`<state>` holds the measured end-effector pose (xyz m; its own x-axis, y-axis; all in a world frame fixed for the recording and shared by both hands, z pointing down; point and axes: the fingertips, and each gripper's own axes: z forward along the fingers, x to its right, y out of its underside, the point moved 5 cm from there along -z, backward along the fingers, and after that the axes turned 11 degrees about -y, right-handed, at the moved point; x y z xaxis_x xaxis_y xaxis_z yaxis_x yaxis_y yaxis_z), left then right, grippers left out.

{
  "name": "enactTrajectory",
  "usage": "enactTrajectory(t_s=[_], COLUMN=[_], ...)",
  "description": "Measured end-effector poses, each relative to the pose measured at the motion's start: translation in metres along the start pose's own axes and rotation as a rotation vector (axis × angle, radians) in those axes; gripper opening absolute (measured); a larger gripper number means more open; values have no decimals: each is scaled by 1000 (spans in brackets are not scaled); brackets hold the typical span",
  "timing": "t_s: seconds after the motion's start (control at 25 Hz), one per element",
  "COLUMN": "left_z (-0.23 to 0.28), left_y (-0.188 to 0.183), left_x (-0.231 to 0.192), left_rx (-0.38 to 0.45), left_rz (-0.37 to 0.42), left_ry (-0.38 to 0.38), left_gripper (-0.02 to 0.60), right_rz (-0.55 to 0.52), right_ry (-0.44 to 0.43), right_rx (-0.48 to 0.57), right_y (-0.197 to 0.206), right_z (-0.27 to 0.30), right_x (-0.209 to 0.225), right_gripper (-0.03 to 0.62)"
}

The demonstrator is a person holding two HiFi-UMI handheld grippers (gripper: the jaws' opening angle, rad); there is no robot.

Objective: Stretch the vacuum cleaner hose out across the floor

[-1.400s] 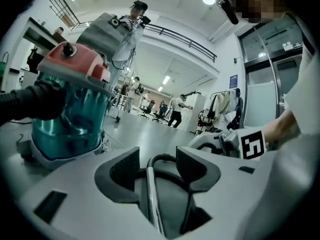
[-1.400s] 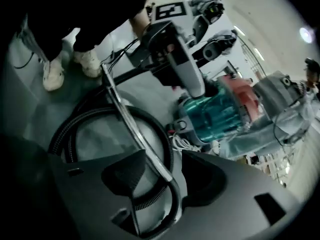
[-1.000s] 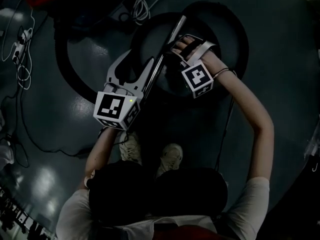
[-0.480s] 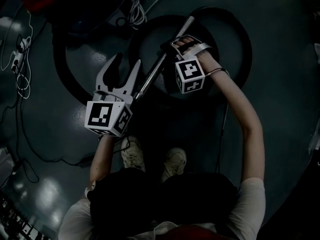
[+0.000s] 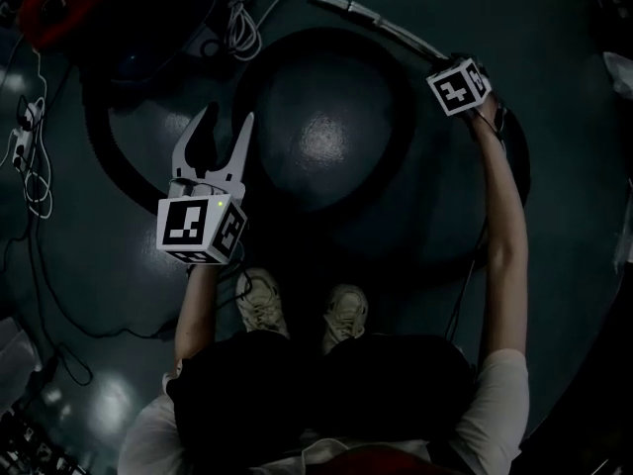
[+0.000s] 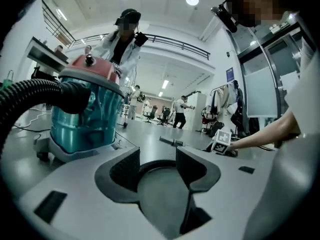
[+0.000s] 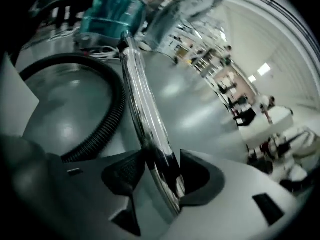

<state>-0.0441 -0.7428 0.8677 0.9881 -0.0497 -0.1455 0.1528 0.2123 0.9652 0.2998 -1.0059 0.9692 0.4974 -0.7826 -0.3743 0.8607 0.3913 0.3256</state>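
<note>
Your right arm's extended, right gripper (image 5: 442,65) jaws clamped on the chrome metal wand (image 5: 371,16). The black ribbed hose (image 7: 107,124) lies coiled on the floor (image 5: 326,137). Your left gripper (image 5: 226,127) is out front, jaws apart, empty.

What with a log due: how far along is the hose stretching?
Done: the right gripper is clamped on the shiny chrome wand tube. In hand: that tube, held out rightward. Remaining: the black ribbed hose lies looped on the dark floor; the left gripper is open, empty.
</note>
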Motion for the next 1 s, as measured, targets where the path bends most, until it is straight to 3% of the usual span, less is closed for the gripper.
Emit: enactTrajectory(t_s=[0.12,0.24,0.32,0.44,0.6,0.72,0.8,0.92,1.0], left_z=[2,6,10,14,14,22,18,-22,-48], left_y=[11,17,18,20,19,19,22,37,49], left_x=[16,25,31,44,55,60,60,59,64], left_rx=[-29,-47,-55,-63,-63,-71,-96,-147,-175], left_rz=[-4,-7,-10,-7,-7,4,10,43,83], left_ry=[49,75,89,114,109,103,113,135,155], left_gripper=[208,209,209,208,209,208,208,209,209], right_rz=[279,483,579,585,503,389,340,281,215], right_ry=[141,107,162,361,305,192,23,-421,-757], right_rx=[-161,-267,-302,-301,-157,-28,103,319,356], right_y=[88,176,216,243,215,166,121,55,32], right_z=[-21,-13,-15,-37,-54,-70,-81,-102,-133], right_x=[57,57,50,58,60,40,-3,-117,-204], right_gripper=[213,213,215,213,213,213,213,213,215])
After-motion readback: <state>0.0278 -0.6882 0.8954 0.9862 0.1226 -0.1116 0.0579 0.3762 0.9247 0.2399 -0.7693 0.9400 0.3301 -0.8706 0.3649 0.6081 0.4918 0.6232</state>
